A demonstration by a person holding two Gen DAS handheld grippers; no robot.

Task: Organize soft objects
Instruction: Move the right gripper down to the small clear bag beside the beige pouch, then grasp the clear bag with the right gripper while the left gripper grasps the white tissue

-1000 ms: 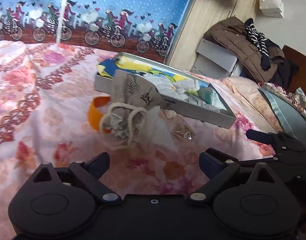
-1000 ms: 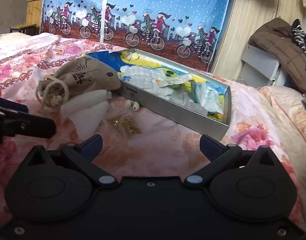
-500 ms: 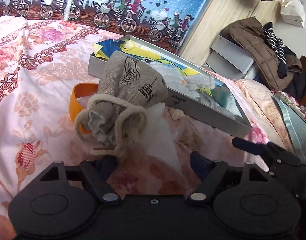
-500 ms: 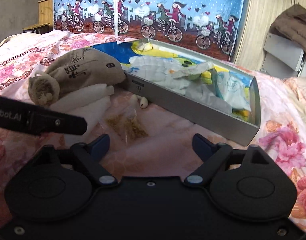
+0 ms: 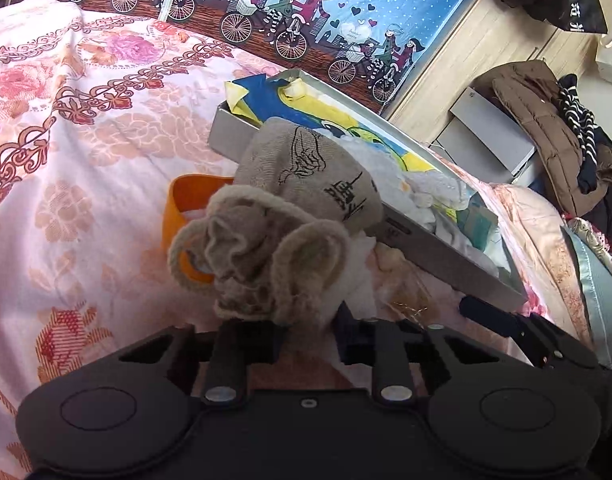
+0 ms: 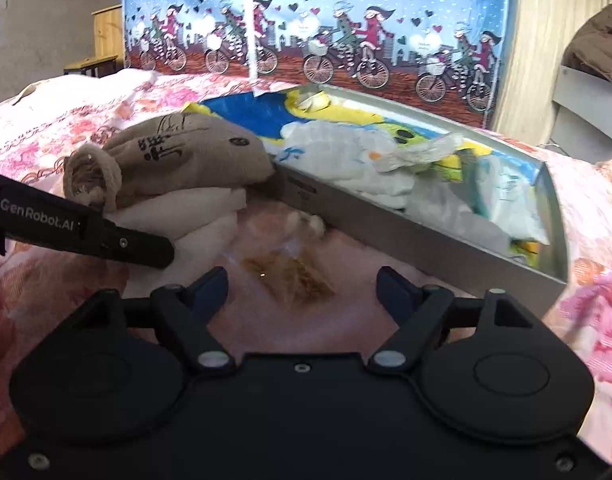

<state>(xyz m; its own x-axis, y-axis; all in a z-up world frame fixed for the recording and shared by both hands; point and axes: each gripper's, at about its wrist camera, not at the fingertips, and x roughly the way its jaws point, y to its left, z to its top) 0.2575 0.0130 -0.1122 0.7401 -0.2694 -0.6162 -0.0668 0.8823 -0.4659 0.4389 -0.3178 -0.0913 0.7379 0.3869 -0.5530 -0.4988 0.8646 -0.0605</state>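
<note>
Jaws: left gripper (image 5: 306, 330) narrowed from 0.5 s ago, at the drawstring pouch (image 5: 301, 200) neck, grip unconfirmed; right gripper (image 6: 301, 284) wide, empty. Orange band (image 5: 181, 208) shows only in left view. Pouch lies beside the tray (image 6: 406, 236), neck toward left gripper, base against tray.

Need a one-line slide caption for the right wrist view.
Open right hand-held gripper over small clear packet beside grey box; burlap pouch left.

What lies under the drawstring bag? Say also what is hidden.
The drawstring bag rests on folded white cloth, with an orange band showing beside it. The bag covers the rest of both.
</note>
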